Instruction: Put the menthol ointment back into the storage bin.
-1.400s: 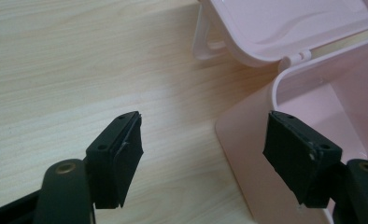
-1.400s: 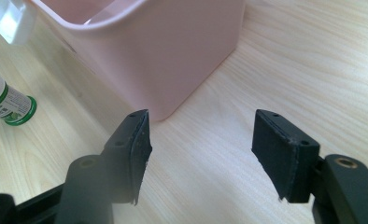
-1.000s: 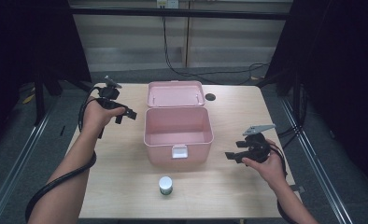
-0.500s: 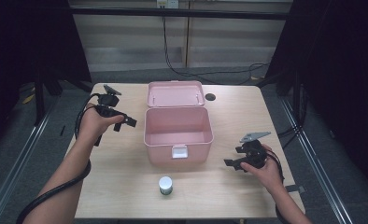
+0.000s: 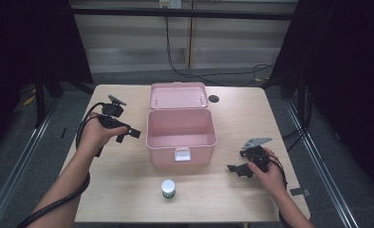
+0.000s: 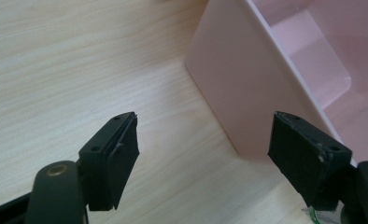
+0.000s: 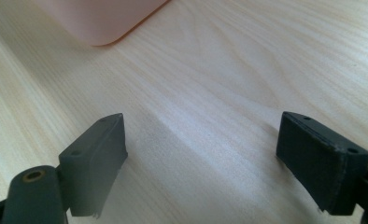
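Left gripper (image 5: 126, 133) jaws wide, empty, beside pink storage box (image 5: 181, 137) left wall. Right gripper (image 5: 238, 169) jaws just opened wide, empty, low near table (image 5: 128, 199) right edge. Small white jar (image 5: 168, 188) near front edge: approach level, straddle jar, close squarely.

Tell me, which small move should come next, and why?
Probably the right gripper should move toward the small white round jar. Its fingers stand open and empty over bare wooden table, and the open pink plastic box waits empty.

A pale pink box (image 5: 182, 137) stands on a light wood-grain table (image 5: 118, 190), beside a white-lidded jar (image 5: 168, 188).
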{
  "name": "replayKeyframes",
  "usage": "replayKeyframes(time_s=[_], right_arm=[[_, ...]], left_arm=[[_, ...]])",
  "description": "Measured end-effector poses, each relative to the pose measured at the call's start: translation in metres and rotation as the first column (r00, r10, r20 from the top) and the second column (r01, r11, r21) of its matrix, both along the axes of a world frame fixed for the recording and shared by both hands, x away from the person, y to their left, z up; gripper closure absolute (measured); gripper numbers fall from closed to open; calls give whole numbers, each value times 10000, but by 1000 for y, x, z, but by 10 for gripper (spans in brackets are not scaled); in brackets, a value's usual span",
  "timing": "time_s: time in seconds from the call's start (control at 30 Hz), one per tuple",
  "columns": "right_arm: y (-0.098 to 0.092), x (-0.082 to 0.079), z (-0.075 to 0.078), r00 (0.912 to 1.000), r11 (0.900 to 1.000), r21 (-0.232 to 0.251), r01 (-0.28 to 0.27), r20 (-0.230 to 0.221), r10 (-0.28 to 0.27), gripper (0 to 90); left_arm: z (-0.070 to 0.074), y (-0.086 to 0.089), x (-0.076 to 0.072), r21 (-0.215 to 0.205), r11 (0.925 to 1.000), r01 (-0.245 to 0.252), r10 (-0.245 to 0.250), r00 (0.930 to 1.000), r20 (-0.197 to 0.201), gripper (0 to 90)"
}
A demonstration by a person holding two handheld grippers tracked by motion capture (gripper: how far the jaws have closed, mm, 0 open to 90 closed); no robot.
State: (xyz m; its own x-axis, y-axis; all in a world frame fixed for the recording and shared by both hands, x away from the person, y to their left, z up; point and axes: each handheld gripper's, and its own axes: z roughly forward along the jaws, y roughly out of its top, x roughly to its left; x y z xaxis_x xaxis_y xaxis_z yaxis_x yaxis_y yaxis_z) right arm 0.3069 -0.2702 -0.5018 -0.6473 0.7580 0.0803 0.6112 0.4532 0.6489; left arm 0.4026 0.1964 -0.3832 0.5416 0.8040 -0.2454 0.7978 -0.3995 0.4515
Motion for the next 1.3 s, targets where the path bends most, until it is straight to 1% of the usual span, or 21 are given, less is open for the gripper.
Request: replayKeyframes(time_s=[0.23,0.27,0.3,0.37,0.43,0.47,0.5,0.67,0.73,0.83,0.9,0.93,1.03,1.17,1.3], right_arm=[[2,-3,-4,9989,9998,-181,-64,455,72,147],[2,-4,-4,9987,9999,-138,-71,505,78,145],[2,-4,-4,9985,9999,-159,-62,545,70,145],[0,-4,-6,9977,9999,-55,-154,661,157,145],[0,-6,-6,9975,10000,-28,-84,701,86,141],[0,-6,-7,9971,10000,-17,-69,757,70,141],[-1,-6,-7,9964,10000,28,-91,841,88,141],[-3,-9,-10,9938,9997,219,-97,1107,73,140],[-3,-9,-10,9938,9997,221,-97,1110,72,140],[-3,-9,-10,9938,9997,221,-92,1113,67,140],[-2,-9,-10,9938,9997,222,-79,1115,53,139],[-2,-9,-10,9937,9997,222,-78,1116,53,139],[-2,-9,-10,9937,9997,222,-72,1117,47,139],[-2,-9,-10,9937,9997,221,-75,1120,50,139],[-2,-9,-10,9937,9997,222,-73,1120,48,140]], left_arm=[[-5,-1,-9,-11,9997,234,-234,9997,-61,240],[-5,-1,-10,25,9996,279,-279,9996,-29,240],[-7,-2,-12,14,9997,237,-237,9997,-34,241],[-8,-2,-14,0,9995,303,-303,9995,-54,241],[-10,-3,-16,-20,9994,350,-350,9993,-90,240],[-11,-3,-17,-25,9995,314,-314,9995,-63,241],[-11,-3,-18,-9,9992,393,-394,9991,-124,241],[-15,-4,-24,-25,9987,516,-516,9986,-123,241],[-16,-5,-27,-76,9984,556,-556,9984,-117,241],[-17,-7,-32,-66,9968,799,-800,9967,-127,241],[-18,-9,-36,-157,9962,853,-855,9962,-178,240],[-18,-9,-37,-116,9958,904,-907,9956,-222,240],[-20,-11,-40,-184,9946,1020,-1024,9945,-199,240],[-23,-13,-45,-186,9937,1109,-1114,9934,-282,240],[-25,-15,-50,-94,9914,1304,-1307,9908,-348,241]])
